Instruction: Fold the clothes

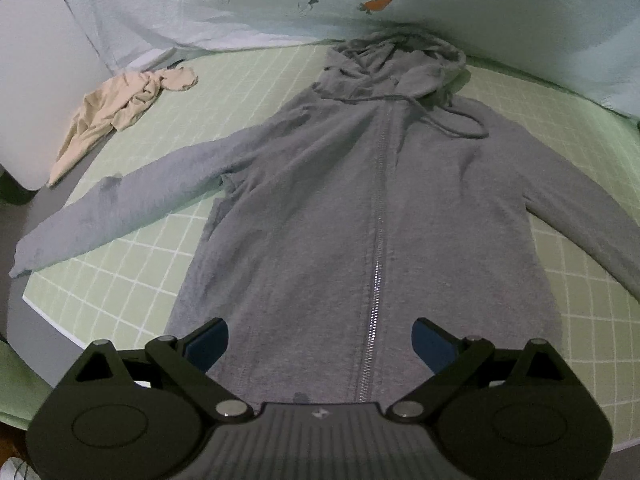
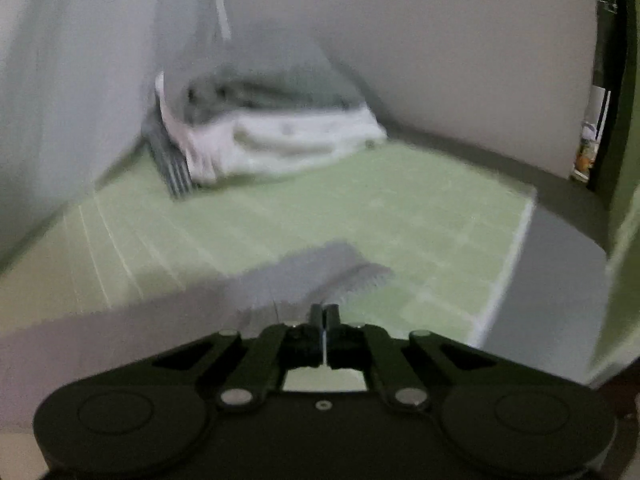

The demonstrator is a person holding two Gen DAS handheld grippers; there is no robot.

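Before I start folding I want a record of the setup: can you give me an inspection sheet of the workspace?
Surface: green grid mat, mostly covered by the garment.
Job's things: grey hoodie lies flat, front up, zipper closed, sleeves spread, hood at the far end; one sleeve cuff shows in the right wrist view.
Clutter: crumpled beige garment at the mat's far left corner; stack of folded clothes in the far corner, blurred.
Grippers: left gripper open above the hoodie's hem; right gripper shut, empty as far as the blur allows.
Cables: nothing seen.
Surroundings: pale sheet with carrot print behind the hood; plain wall.
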